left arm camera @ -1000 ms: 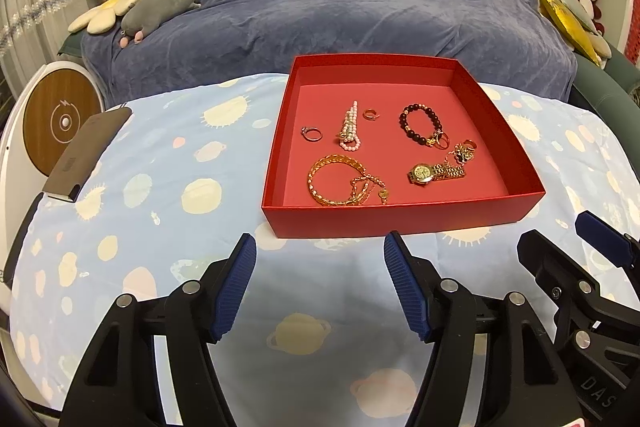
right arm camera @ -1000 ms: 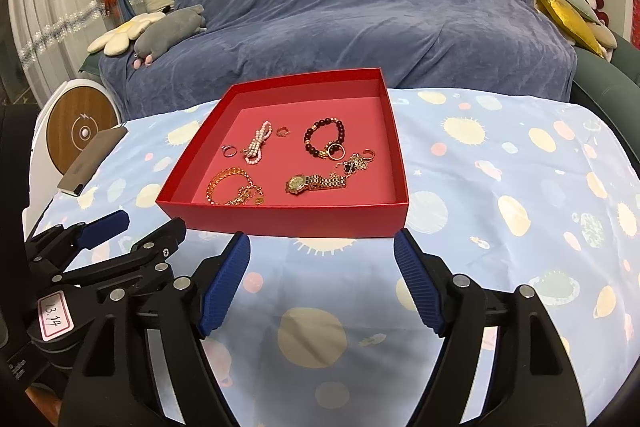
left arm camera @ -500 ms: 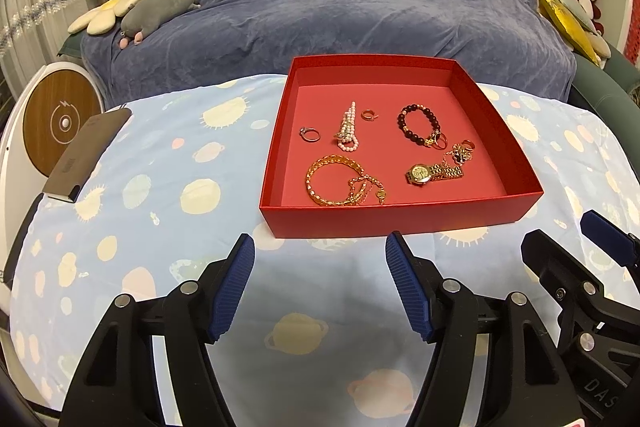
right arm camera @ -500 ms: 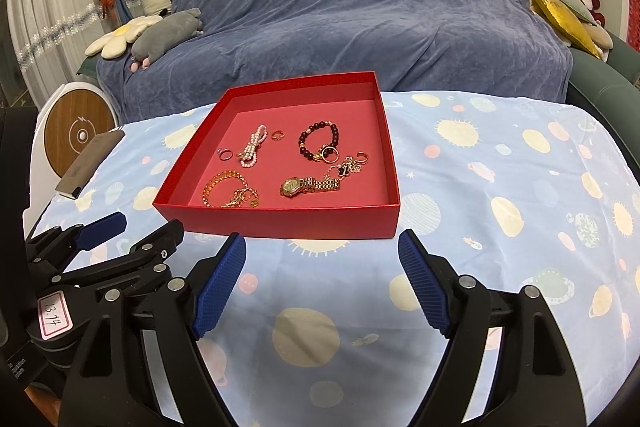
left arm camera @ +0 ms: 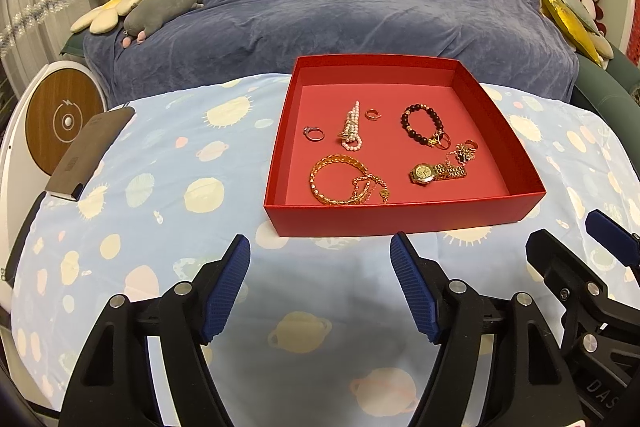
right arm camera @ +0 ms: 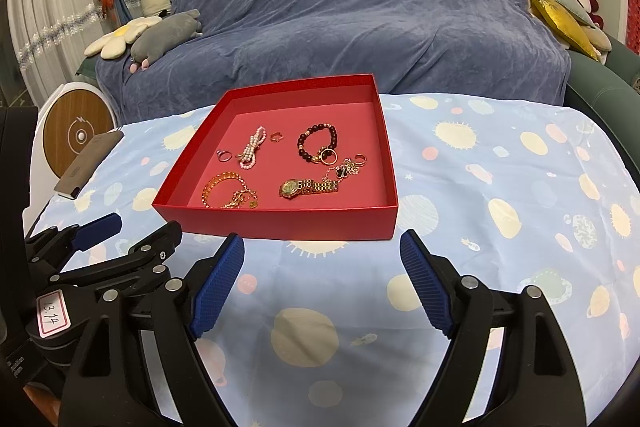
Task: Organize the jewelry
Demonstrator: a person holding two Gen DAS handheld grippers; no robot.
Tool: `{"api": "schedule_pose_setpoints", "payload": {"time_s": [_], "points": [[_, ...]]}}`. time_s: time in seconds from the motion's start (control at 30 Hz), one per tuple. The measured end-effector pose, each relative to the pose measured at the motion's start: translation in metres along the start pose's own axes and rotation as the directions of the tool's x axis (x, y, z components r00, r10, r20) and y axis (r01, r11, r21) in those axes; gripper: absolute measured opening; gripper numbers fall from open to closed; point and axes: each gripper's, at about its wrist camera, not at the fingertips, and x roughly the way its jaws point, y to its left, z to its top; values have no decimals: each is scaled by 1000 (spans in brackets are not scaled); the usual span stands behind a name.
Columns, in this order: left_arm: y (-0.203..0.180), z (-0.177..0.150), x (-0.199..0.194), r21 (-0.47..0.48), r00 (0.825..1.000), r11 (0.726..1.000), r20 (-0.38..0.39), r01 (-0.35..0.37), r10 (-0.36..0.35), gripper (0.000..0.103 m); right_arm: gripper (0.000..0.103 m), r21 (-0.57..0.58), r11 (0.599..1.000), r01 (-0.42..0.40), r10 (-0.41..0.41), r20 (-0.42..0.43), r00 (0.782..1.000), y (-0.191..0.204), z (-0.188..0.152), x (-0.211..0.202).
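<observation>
Patterned tablecloth (left arm camera: pixel 160 195), left tongs (left arm camera: pixel 320 247) angled down — gaping

The right tongs (left arm camera: pixel 610 237) are cut off by the picture's edge.
</observation>
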Motion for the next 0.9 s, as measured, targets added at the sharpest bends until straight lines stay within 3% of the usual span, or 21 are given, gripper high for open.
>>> {"api": "schedule_pose_setpoints", "payload": {"time_s": [0.9], "points": [[3,-1,-4,-23,1000,1000,6,-14,14,74,82,1,1000,11,-11,7,1000,-2,0,0]]}}
